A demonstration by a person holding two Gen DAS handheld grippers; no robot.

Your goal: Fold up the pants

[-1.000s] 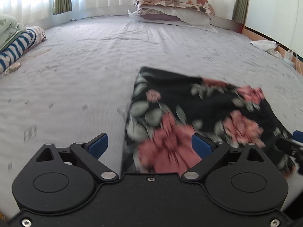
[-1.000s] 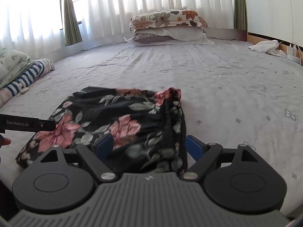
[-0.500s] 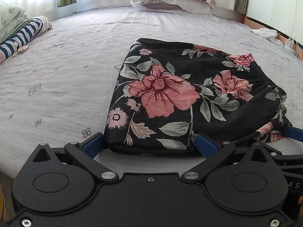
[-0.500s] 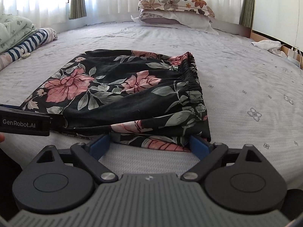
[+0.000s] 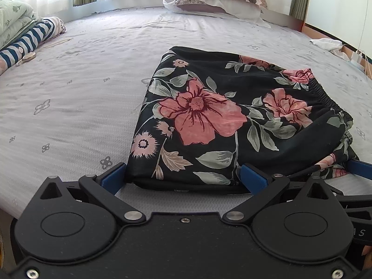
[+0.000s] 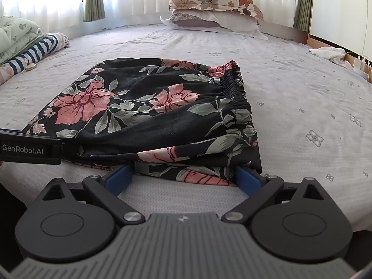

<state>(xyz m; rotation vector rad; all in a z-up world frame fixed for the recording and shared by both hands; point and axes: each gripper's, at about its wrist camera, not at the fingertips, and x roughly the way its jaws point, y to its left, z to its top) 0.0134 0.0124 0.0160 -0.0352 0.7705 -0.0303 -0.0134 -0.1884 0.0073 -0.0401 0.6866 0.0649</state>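
Left wrist view: the pants (image 5: 220, 121) lie folded into a thick black floral stack on the bed (image 5: 69, 107), near its front edge, waistband to the right. The left gripper (image 5: 183, 174) sits low at the stack's near edge, fingers spread as wide as they go, one blue pad beside the left corner, the other against the fold. Nothing is pinched. The right gripper's blue tip shows at the far right.

Right wrist view: the right gripper (image 6: 183, 176) has its jaws opening, nearly full wide, with the stack's lower layers between the pads (image 6: 247, 177) but not pressed. Whether a pad just touches the cloth is hard to tell from this angle. The left gripper's finger crosses at the left edge.

Risk, as I judge it: the layers are loosely stacked and the bottom pink-flowered ply sticks out. Pulling either gripper back while a pad catches the hem could drag that ply and spoil the fold, or tug the stack toward the bed's edge.

No containers are in sight.
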